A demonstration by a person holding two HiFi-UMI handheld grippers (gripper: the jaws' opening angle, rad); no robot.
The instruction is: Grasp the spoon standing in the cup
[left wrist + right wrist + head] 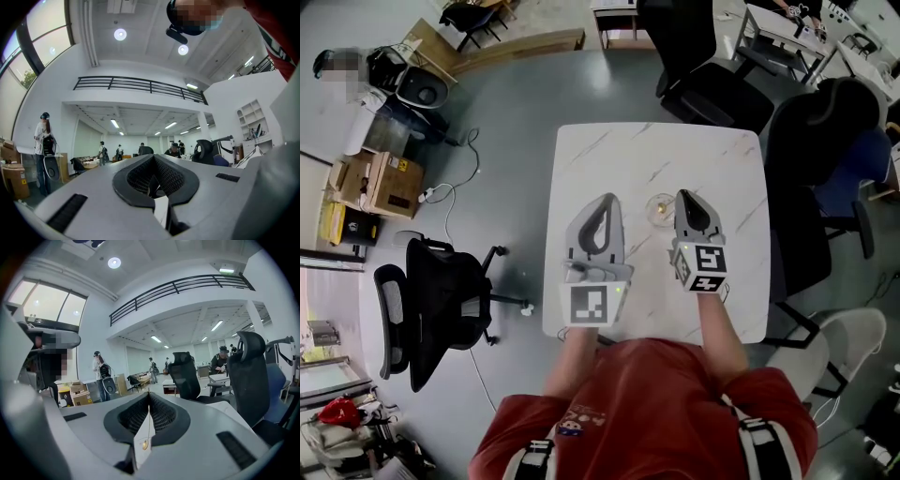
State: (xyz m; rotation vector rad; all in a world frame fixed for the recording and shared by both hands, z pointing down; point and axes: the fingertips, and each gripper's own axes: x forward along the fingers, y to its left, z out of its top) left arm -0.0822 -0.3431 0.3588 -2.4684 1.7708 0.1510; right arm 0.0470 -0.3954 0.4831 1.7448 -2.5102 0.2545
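In the right gripper view we see the right fingers [169,419] pressed together, their tips meeting. A thin pale-gold stem is caught in the seam between them, and we read it as the spoon [145,443]. It runs from the tips back toward the camera and ends in a small gold oval over the white plate at the finger roots. The left fingers [174,177] are also closed tip to tip, and they hold nothing.

From the head view, both pairs of fingers hang over the white bench [609,159]. The cup [660,208] stands near the bench's middle, about midway between its left and right edges. It is just beside the left flank of the right fingers, between the two pairs and closer to the right one. The left fingers are apart from it, over the nearer left part of the bench.

Much of the spoon is out of reach for us:
- Below the tips it is covered by the right fingers themselves, so we cannot see its bowl.
- We cannot tell whether its lower end is inside the cup or clear of it.
- From the head view it is too thin to pick out against the fingers, and a yellowish gleam inside the cup is too small to read.

Neither gripper view shows the cup or the bench top under the fingers, because both look out level across the room. The person's red top [656,403] hides the middle of the bench's near edge.
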